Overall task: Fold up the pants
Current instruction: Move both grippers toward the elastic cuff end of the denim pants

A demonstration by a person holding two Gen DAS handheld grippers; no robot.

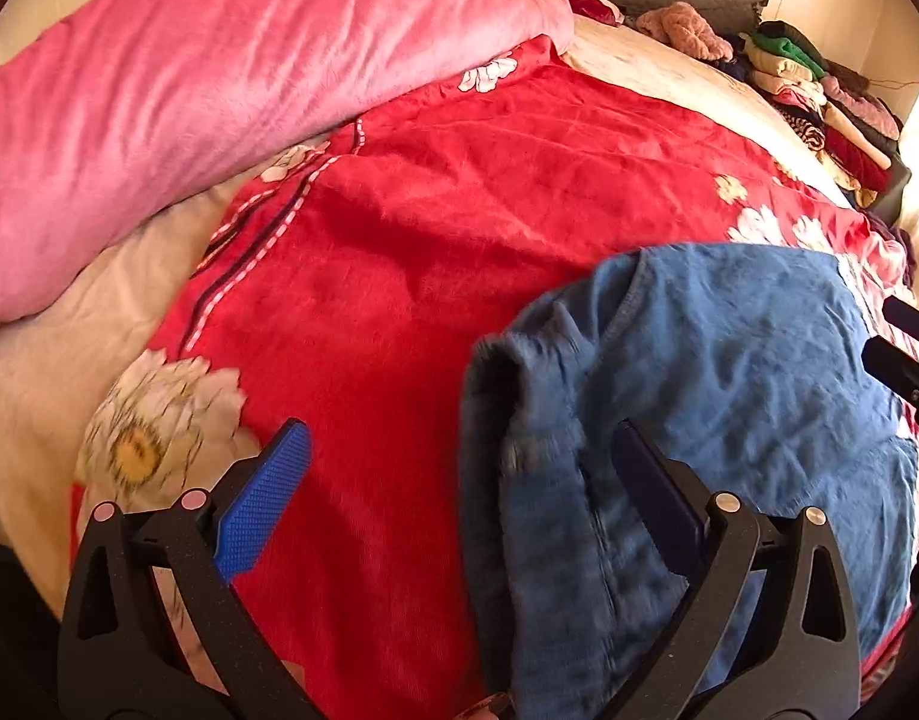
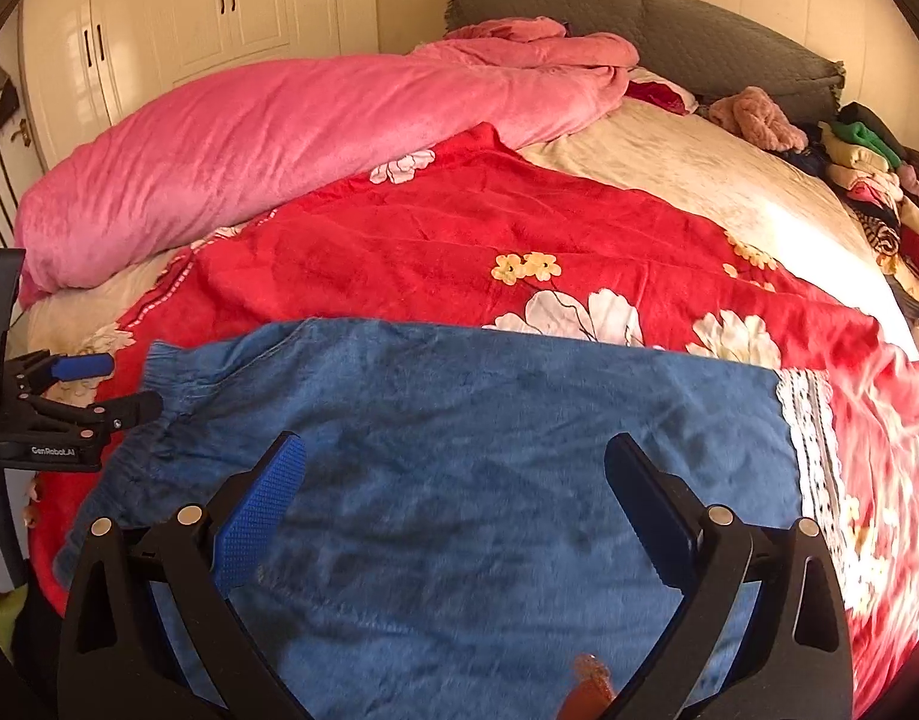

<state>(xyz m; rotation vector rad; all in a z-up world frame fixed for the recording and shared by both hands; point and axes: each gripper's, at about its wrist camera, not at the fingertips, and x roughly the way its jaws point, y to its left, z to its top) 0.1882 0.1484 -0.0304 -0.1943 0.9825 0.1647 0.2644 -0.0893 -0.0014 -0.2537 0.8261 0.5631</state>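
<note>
Blue fleecy pants lie spread flat on a red plush blanket printed with white and yellow flowers, at the near edge of the bed. In the right wrist view the gathered elastic waistband points to the left, and a white-and-black lace trim borders the garment on the right. In the left wrist view the pants occupy the right half of the picture, with the waistband end bunched and raised.

The left gripper has its jaws wide apart, holding nothing: one blue ribbed finger pad hangs over the red blanket, the other finger over the bunched waistband end. Seen from the right wrist camera, the left gripper sits at the waistband with its fingers parted; whether it touches the cloth cannot be told. Its black body bears the white lettering "GenRobot.AI".

The right gripper is likewise spread wide and empty, both fingers poised over the middle of the pants. Its black tip shows at the right edge of the left wrist view.

Beyond the red blanket lie a rolled pink plush duvet, a cream bedsheet, a grey quilted headboard cushion and a pile of mixed clothing. Cream wardrobe doors with dark handles stand behind.
</note>
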